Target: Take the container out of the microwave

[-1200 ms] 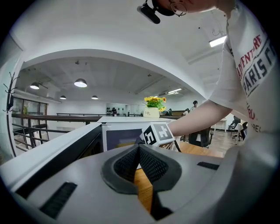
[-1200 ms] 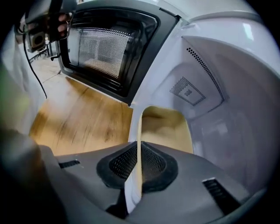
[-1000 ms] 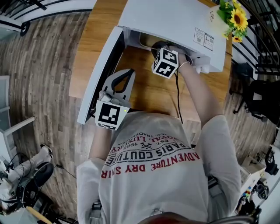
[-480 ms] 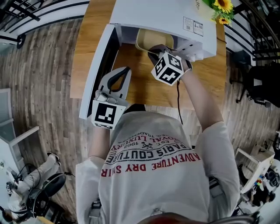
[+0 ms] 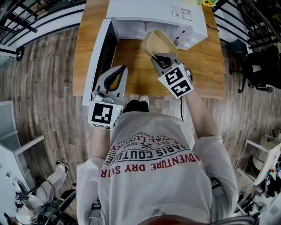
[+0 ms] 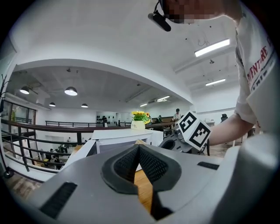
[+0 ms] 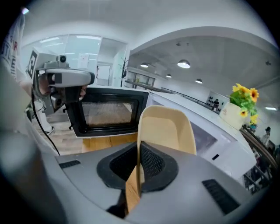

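The beige container (image 5: pixel 159 43) is already clear of the open microwave (image 5: pixel 153 13), held by its rim in the clenched right tool (image 5: pixel 159 58) above the wooden surface (image 5: pixel 131 66), so only setting it down seems left, while the left tool (image 5: pixel 117 72) hangs closed and empty.

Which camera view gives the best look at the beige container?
Right gripper view: the container fills the middle, rim pinched by the right gripper. Head view shows it small from above; left gripper view barely shows it.
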`<state>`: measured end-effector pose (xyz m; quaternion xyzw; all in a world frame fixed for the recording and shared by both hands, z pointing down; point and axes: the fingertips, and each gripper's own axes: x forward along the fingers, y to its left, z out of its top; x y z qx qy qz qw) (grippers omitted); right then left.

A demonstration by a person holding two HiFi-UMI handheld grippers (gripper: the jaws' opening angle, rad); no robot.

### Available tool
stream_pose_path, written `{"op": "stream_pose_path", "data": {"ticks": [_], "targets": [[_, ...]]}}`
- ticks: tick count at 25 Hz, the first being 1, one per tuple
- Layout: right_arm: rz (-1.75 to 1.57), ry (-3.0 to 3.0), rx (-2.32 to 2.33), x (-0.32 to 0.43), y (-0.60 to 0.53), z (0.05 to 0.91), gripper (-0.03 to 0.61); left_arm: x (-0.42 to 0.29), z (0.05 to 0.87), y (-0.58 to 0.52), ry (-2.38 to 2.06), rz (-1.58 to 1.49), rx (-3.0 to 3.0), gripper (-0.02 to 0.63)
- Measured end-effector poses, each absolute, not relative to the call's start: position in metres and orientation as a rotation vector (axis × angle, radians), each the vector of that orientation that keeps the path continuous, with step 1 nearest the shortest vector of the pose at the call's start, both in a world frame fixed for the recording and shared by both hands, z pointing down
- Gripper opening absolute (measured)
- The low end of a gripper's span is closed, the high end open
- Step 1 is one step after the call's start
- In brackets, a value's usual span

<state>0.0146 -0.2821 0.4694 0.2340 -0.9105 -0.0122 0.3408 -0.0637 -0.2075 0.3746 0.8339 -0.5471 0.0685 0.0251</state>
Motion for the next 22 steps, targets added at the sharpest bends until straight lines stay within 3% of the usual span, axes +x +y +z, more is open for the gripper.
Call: {"op": "stream_pose_path", "data": {"ticks": [22], "targets": [[-0.121,-2.717,1.179,0.076,-0.214,0.354,0.032,-0.068,0.335,-0.174,-1.763,0.152,2.636,0.014]]}}
